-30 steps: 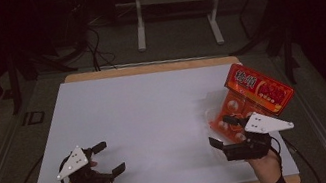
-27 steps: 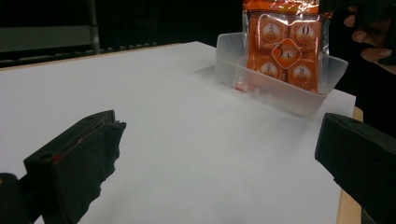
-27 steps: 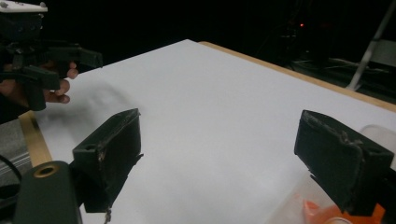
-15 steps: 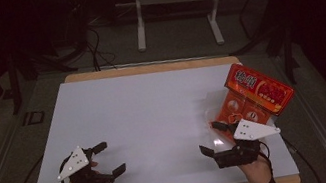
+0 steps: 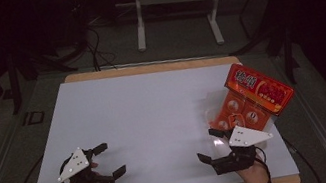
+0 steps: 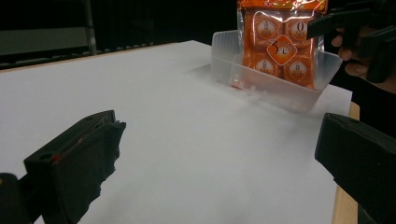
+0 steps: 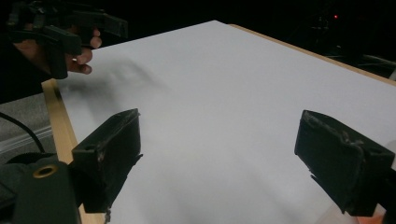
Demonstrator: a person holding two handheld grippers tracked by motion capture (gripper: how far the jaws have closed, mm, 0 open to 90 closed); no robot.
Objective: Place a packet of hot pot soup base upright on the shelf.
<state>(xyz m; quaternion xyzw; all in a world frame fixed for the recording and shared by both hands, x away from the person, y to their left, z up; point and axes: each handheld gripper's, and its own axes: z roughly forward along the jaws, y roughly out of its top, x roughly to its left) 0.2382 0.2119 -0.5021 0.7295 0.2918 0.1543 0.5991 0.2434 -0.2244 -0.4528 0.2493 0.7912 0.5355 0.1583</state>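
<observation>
snack pack (image 5: 256, 98) in clear tub (image 6: 261, 79) sits just beyond right tool (image 5: 213, 144), both tools' jaws apart, empty.

Looks like we're in some kind of lab or test room: a white-topped table (image 5: 154, 108) with a wooden edge, dark surroundings, loose cables (image 5: 92, 48) on the grey floor, and a metal desk frame (image 5: 175, 13) behind.

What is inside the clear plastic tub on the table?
An orange snack bag stands in the clear tub, leaning out over its rim. The bag covers the tub's floor, so anything beneath it is hidden.
</observation>
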